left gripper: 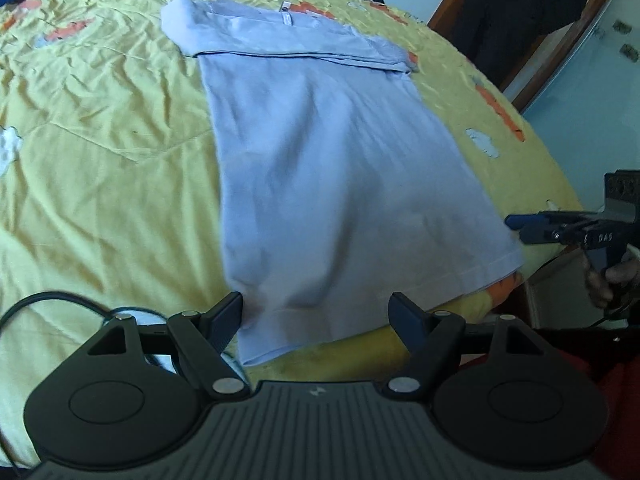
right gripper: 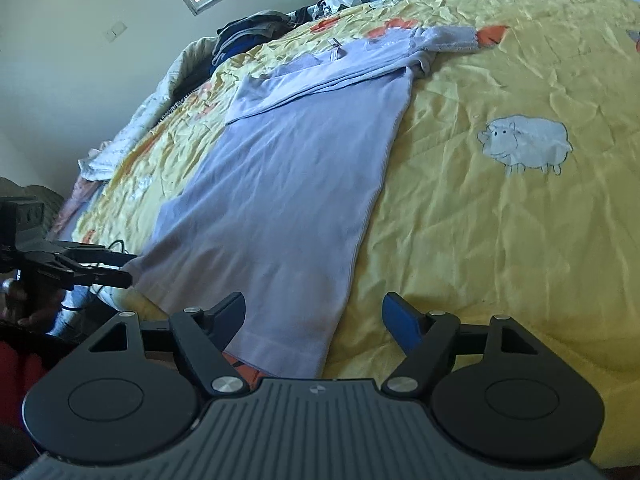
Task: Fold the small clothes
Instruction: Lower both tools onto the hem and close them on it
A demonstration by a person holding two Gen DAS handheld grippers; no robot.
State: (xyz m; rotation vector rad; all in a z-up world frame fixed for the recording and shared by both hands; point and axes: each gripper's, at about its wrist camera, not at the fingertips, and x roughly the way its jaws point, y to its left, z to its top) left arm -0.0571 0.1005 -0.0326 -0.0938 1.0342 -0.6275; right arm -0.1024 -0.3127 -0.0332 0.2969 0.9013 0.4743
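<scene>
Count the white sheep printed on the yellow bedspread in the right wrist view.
1. The sheep is on the bedspread, right of the lilac shirt. Others may be hidden under the shirt or out of frame.

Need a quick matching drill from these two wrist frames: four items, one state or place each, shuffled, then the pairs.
Items:
1. pale lilac cotton shirt
2. yellow quilted bedspread
3. white sheep print
4. left claw

States:
A. open, at the shirt's near hem
B. lies under the shirt
C. spread lengthwise, sleeves folded across its far end
D. on the bedspread, beside the shirt, not touching it

Pairs: 1-C, 2-B, 3-D, 4-A
</scene>
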